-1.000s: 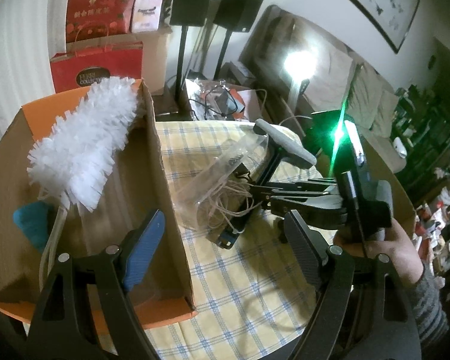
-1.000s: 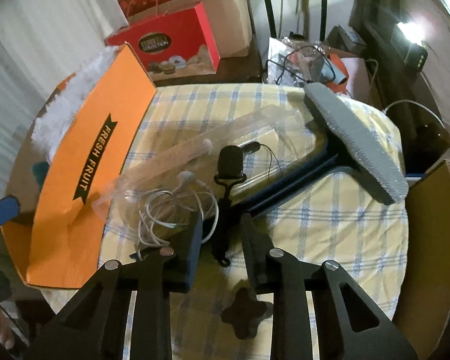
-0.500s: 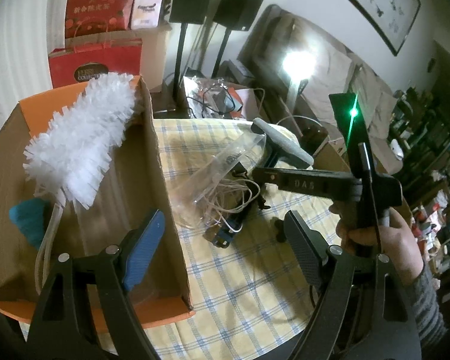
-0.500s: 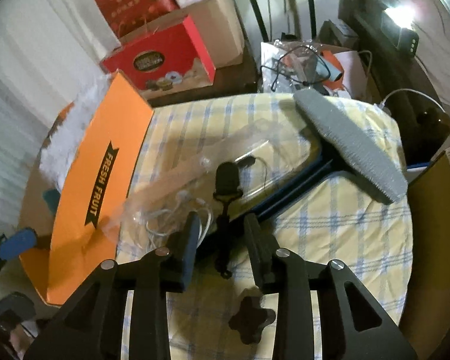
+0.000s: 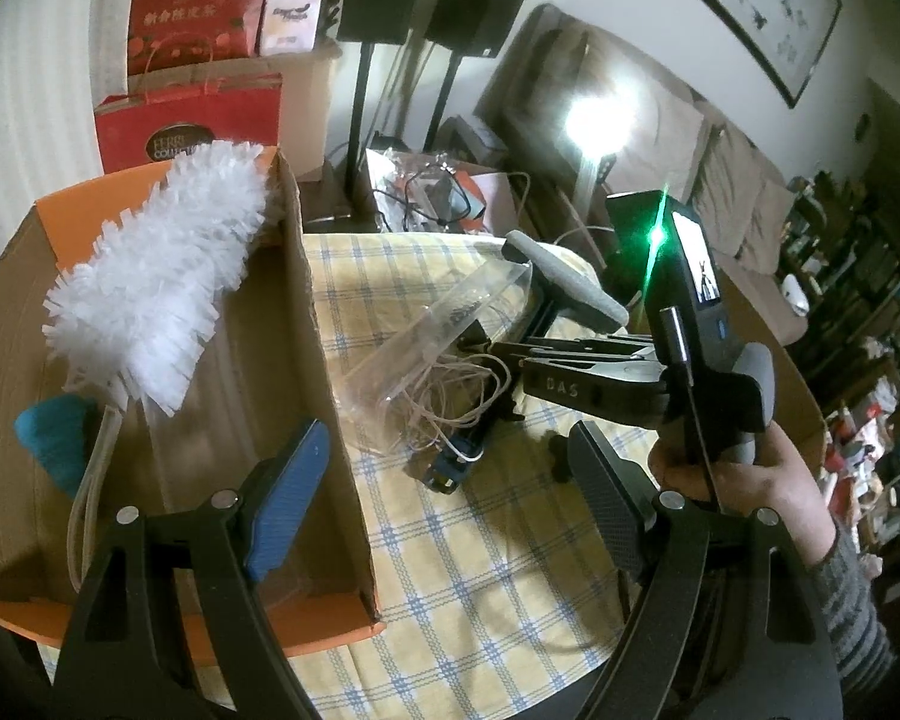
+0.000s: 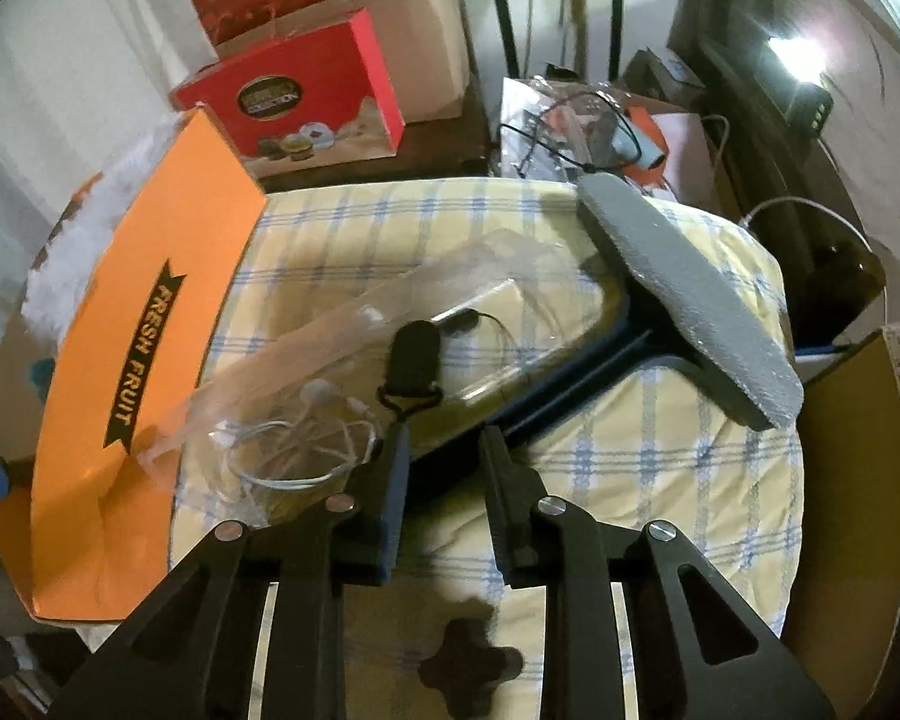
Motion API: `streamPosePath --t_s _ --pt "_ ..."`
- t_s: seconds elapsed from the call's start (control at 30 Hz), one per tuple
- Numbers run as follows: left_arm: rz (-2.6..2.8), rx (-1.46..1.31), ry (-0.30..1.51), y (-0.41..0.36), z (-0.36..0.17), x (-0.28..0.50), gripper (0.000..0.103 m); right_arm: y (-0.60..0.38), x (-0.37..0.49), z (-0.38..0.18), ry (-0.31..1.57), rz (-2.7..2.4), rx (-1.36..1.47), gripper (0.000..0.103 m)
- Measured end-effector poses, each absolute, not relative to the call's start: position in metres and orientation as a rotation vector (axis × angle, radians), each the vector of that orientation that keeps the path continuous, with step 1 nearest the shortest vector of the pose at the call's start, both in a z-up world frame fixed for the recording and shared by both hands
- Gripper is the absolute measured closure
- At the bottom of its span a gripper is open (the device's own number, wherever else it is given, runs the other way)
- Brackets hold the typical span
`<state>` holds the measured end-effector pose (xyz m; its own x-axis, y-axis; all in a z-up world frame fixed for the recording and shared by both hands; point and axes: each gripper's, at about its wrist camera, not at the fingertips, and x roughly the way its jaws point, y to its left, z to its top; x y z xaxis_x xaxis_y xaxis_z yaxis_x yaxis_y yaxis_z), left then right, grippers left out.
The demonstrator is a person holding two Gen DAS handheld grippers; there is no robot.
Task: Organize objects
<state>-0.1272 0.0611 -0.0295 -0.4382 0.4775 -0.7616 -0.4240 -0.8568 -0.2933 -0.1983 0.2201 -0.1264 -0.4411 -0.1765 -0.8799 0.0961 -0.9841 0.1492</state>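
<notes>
1. Now the right gripper [image 6: 441, 456] has dipped back toward the table after a brief lift half a second ago. Its two black jaws stand a narrow gap apart, and nothing is clearly clamped between them.
2. Between and just beyond its tips lies the dark handle of a window wiper with a long grey padded head [image 6: 684, 300]. A small black oval-headed clip on a loop [image 6: 415, 348] lies just ahead of the left jaw.
3. Slightly left of the tips are a crumpled clear plastic bag [image 6: 354, 348] and a tangle of white earphone cable [image 6: 306, 450]. None of these has moved in the last second.
4. Underneath is a yellow and blue checked tablecloth [image 6: 660, 468], with a black star-shaped knob [image 6: 468, 672] below the gripper.
5. Further left stands an orange cardboard box printed FRESH FRUIT [image 6: 120, 300].
6. The left gripper [image 5: 447, 429] still hovers wide open and empty over that box's near wall.
7. Ahead of it to the left, inside the box, lie a fluffy white duster [image 5: 156, 276] and a teal object [image 5: 54, 444].
8. My reading is that the right gripper is settling for a pick. No grasp is made yet, so the table's loose items still await boxing.
</notes>
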Motion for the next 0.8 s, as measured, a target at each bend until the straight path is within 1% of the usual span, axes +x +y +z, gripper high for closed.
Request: streamPosePath --t_s 0.07,0.23,0.4,0.57,0.67,0.7,0.73,0.8 --pt "2.286 -1.240 -0.079 0.062 -0.029 -0.127 0.023 0.216 -0.199 -0.127 -0.103 -2.531 1.564 0.078" --pt "2.286 -1.238 -0.080 0.061 -0.029 -0.126 0.023 0.217 -0.199 -0.125 -0.139 -2.523 1.560 0.077" --pt "2.279 -1.240 -0.083 0.062 -0.029 -0.124 0.023 0.210 -0.197 -0.129 -0.099 -2.498 1.575 0.077" --pt "2.276 -1.244 -0.080 0.064 -0.030 -0.123 0.023 0.196 -0.194 -0.133 -0.014 -2.471 1.582 0.077" --pt "2.276 -1.245 -0.082 0.064 -0.029 -0.122 0.023 0.193 -0.193 -0.136 0.015 -2.467 1.590 0.084" --pt "2.277 -1.246 -0.082 0.063 -0.029 -0.122 0.023 0.193 -0.193 -0.137 0.009 -2.463 1.592 0.089" --pt "2.276 -1.246 -0.083 0.064 -0.029 -0.122 0.023 0.194 -0.193 -0.137 0.007 -2.463 1.593 0.092" --pt "2.274 -1.244 -0.083 0.064 -0.028 -0.122 0.023 0.196 -0.192 -0.135 -0.011 -2.462 1.576 0.094"
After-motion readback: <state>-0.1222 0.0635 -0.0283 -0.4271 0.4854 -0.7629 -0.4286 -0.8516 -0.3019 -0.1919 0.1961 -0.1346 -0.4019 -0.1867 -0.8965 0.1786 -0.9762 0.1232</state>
